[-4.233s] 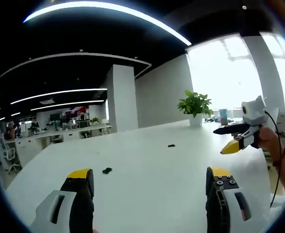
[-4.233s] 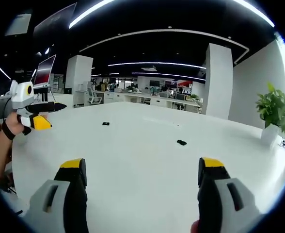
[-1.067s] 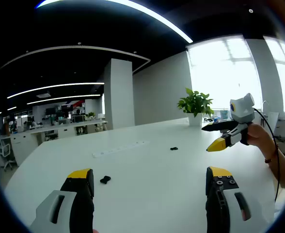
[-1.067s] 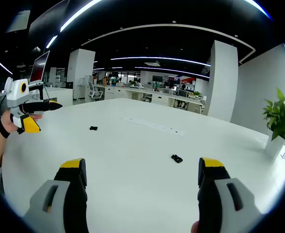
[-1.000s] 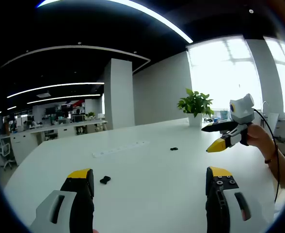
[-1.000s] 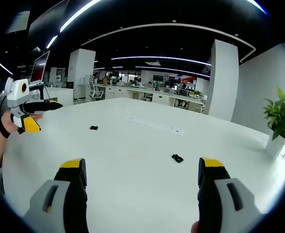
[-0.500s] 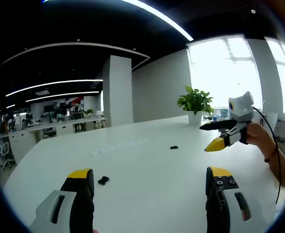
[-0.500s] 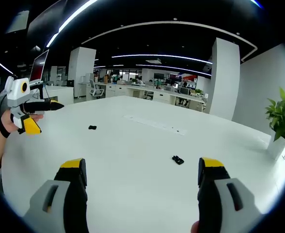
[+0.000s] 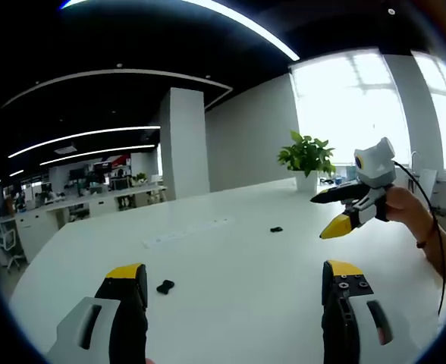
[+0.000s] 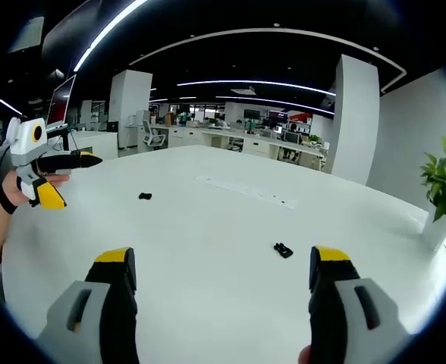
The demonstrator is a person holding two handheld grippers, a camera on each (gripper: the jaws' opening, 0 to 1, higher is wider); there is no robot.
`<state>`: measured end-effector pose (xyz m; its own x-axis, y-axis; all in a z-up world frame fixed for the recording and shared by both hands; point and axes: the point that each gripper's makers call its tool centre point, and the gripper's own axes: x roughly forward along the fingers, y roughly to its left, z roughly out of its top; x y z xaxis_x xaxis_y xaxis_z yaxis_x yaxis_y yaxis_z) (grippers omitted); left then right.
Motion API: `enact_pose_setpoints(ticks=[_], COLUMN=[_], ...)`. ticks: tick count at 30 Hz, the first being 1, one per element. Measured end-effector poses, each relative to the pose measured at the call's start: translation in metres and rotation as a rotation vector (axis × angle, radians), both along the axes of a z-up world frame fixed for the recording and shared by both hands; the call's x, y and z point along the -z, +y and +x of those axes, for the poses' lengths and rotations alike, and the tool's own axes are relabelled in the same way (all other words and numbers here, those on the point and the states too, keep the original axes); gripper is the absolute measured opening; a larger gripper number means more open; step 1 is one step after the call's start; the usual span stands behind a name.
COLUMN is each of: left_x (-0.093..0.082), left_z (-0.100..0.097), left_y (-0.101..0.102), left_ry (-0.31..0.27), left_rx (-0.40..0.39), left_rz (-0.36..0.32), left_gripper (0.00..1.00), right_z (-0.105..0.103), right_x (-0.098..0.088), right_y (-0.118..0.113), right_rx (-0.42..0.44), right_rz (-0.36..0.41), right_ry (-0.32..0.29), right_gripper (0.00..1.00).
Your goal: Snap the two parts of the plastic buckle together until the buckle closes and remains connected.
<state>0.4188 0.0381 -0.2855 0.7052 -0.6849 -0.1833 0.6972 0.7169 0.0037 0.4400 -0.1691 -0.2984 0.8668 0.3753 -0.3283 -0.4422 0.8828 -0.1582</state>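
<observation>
Your left tool (image 9: pixel 234 284) and right tool (image 10: pixel 223 273) both hang wide open and empty above the white desk (image 10: pixel 208 227). The two buckle halves (image 9: pixel 164 287) (image 10: pixel 284 250) lie well apart; being small, either could skid away under a careless pinch.

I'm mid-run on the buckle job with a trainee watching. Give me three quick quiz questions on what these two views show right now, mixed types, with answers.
1. True or false: the two buckle parts, the nearer buckle part and the farther buckle part as the left gripper view shows them, are already snapped together.
2. Multiple choice: the left gripper jaws are A) shut on a buckle part, B) open and empty, C) shut on nothing.
3. Fill in: both buckle parts lie on the white ____.

Key:
1. False. They lie well apart; the right gripper view shows the same pair ( and).
2. B. The right gripper is open and empty too.
3. Table.
</observation>
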Motion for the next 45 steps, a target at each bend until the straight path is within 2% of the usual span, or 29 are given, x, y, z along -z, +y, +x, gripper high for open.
enact_pose_setpoints(ticks=[17, 32, 40, 45], left_x=[0.003, 0.008, 0.013, 0.01], left_z=[0.018, 0.029, 0.032, 0.038], left_y=[0.005, 0.002, 0.002, 0.003], left_ry=[0.023, 0.048, 0.057, 0.061], left_rx=[-0.013, -0.009, -0.011, -0.016], left_rz=[0.004, -0.002, 0.016, 0.001], left_gripper=[0.97, 0.97, 0.97, 0.97], right_z=[0.013, 0.028, 0.034, 0.037], right_x=[0.0, 0.011, 0.007, 0.005], right_y=[-0.008, -0.007, -0.009, -0.008], right_rx=[0.018, 0.02, 0.023, 0.022], right_rz=[0.024, 0.041, 0.038, 0.038], right_ry=[0.016, 0.061, 0.054, 0.055], right_gripper=[0.96, 0.95, 0.96, 0.96])
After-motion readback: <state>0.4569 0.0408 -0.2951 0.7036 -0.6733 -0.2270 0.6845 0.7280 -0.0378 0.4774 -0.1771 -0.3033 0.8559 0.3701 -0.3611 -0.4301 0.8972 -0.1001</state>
